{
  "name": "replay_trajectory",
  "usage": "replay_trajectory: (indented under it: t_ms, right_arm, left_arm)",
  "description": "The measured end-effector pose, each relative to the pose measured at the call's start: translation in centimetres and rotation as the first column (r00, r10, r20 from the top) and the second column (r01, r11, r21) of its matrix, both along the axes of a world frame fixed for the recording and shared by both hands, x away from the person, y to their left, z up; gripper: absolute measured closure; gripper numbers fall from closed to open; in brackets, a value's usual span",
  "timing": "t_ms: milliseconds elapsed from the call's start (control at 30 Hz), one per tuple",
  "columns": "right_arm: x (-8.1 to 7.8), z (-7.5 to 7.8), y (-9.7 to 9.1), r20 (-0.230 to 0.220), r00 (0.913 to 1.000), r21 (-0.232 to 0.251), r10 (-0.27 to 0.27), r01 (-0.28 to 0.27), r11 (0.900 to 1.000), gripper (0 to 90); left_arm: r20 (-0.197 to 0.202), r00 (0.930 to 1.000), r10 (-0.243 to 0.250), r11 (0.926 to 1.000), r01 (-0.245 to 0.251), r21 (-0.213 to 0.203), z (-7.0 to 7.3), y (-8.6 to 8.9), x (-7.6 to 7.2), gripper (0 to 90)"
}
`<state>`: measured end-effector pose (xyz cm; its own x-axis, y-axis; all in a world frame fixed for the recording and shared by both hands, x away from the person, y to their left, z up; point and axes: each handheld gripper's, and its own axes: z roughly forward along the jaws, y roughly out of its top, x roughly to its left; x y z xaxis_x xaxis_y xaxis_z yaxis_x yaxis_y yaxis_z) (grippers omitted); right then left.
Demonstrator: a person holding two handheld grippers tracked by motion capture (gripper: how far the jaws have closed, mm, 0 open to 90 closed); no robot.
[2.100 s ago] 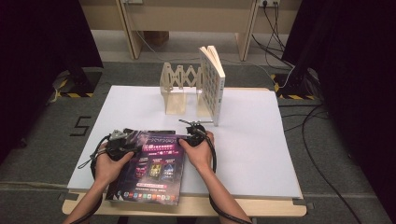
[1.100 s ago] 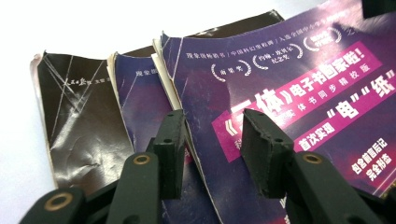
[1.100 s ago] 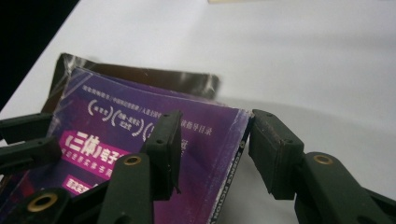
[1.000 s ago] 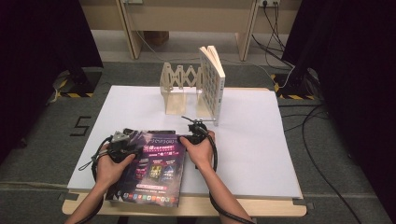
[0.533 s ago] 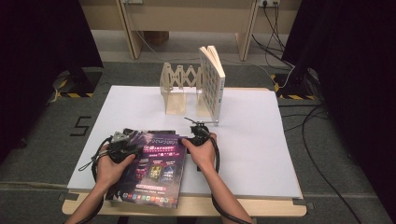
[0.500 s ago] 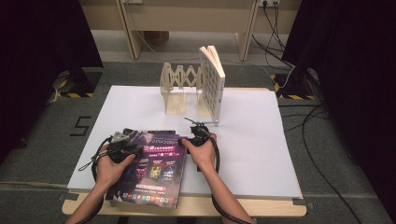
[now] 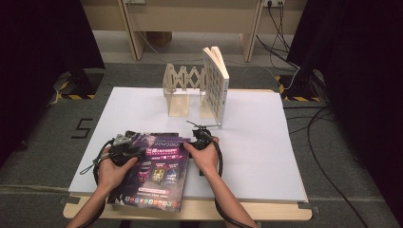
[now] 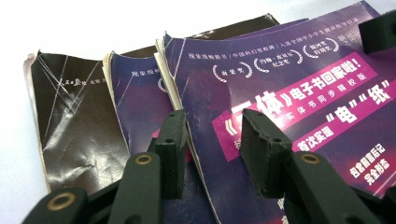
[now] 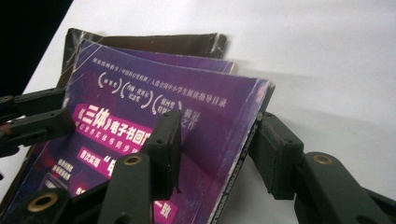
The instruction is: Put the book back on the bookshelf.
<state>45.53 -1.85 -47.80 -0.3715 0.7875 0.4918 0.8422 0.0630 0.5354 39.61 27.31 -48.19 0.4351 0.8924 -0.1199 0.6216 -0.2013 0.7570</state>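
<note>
On the near left of the white table [image 7: 266, 142] a person's left hand [image 7: 111, 168] holds the left gripper [image 7: 124, 145] at the left edge of a stack of paperbacks. Its jaws stand apart, straddling the left edge of the top purple book [image 8: 289, 98] — one jaw over the cover, the other outside it, above the second purple book [image 8: 135, 100] below. They are not closed on it. Under both lies a creased black book [image 8: 70, 121], sticking out furthest to the left.

The stack sits at the near edge of the table, its near end overhanging the edge, covers up. At its right edge the right hand [image 7: 205, 156] brings in the right gripper [image 7: 202, 135]. Its jaws are apart too — one over the purple cover, one just off the spine, which lies between them.

Further back, near the middle, stands a wooden folding rack [image 7: 183, 90], with an upright book [image 7: 216, 83] standing at its right end.
</note>
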Motion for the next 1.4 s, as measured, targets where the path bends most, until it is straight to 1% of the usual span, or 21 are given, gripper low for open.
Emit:
replay_trajectory:
  t_ms: [167,233,333,400,533,633,767,833,900,933,967,1033,1133,1267,1400]
  right_arm:
    - [-0.1,0.2,0.0,-0.004,1.0,0.011,0.005,-0.005,0.9999,57.0]
    - [-0.2,0.4,-0.1,0.005,1.0,0.019,0.005,-0.005,0.9998,59.8]
    - [-0.2,1.0,-0.1,0.018,0.9997,0.052,0.015,-0.016,0.9985,63.9]
    - [-0.3,1.2,-0.1,0.028,0.9994,0.057,0.022,-0.023,0.9981,67.2]
    - [-0.1,1.3,-0.1,0.021,0.9993,0.064,0.03,-0.031,0.9975,70.5]
    - [0.1,1.5,0.0,0.013,0.999,0.076,0.043,-0.043,0.9962,74.8]
    - [0.3,2.0,0.2,-0.001,0.9987,0.083,0.051,-0.051,0.9952,77.5]
    - [0.3,2.2,0.2,0.0,0.9986,0.098,0.054,-0.053,0.9937,78.7]
    - [0.4,2.5,0.2,0.001,0.9986,0.131,0.052,-0.052,0.99,80.1]
    - [0.4,2.7,0.1,-0.001,0.9988,0.145,0.048,-0.047,0.9883,80.9]
    - [0.5,2.8,0.1,0.007,0.999,0.151,0.044,-0.045,0.9876,81.3]
    - [0.4,3.1,0.1,0.012,0.9992,0.165,0.039,-0.041,0.9855,82.2]
    - [0.4,3.6,0.0,0.019,0.9993,0.184,0.033,-0.036,0.9823,83.1]
    - [0.3,3.9,-0.1,0.028,0.9992,0.198,0.029,-0.034,0.9797,83.8]
    - [0.2,4.4,-0.1,0.037,0.9989,0.203,0.028,-0.035,0.9785,84.1]
  left_arm:
    - [0.003,1.0,0.001,1.0,-0.001,0.002,0.0,0.0,0.0,60.6]
    - [0.005,1.0,-0.002,1.0,0.002,0.007,0.0,0.0,0.0,60.6]
    - [0.007,1.0,-0.003,0.9999,0.003,0.014,0.1,0.0,0.0,60.8]
    - [0.004,1.0,0.0,0.9999,0.0,0.011,0.1,0.0,0.0,60.9]
    - [0.002,1.0,0.0,0.9999,0.0,0.012,0.1,0.0,0.0,61.0]
    - [-0.004,1.0,0.002,0.9999,-0.002,0.014,0.2,0.1,0.0,61.0]
    - [-0.005,1.0,-0.001,1.0,0.001,0.003,0.1,0.2,0.1,61.1]
    - [-0.009,1.0,-0.002,1.0,0.002,-0.005,0.1,0.4,0.0,60.8]
    - [-0.007,1.0,-0.003,0.9996,0.003,-0.03,0.1,0.7,0.0,60.5]
    - [-0.002,1.0,0.001,0.9992,-0.001,-0.04,0.0,0.8,0.0,60.2]
    - [-0.001,1.0,0.003,0.9988,-0.003,-0.05,0.0,0.8,0.0,59.9]
    - [0.007,1.0,0.006,0.9986,-0.006,-0.054,-0.1,1.0,-0.1,57.6]
    - [0.023,0.9994,0.027,0.9975,-0.026,-0.066,0.0,1.4,-0.1,55.2]
    - [0.059,0.9971,0.047,0.9957,-0.042,-0.083,0.4,2.1,-0.3,51.9]
    - [0.093,0.9933,0.069,0.9927,-0.059,-0.105,0.6,2.8,-0.4,49.3]
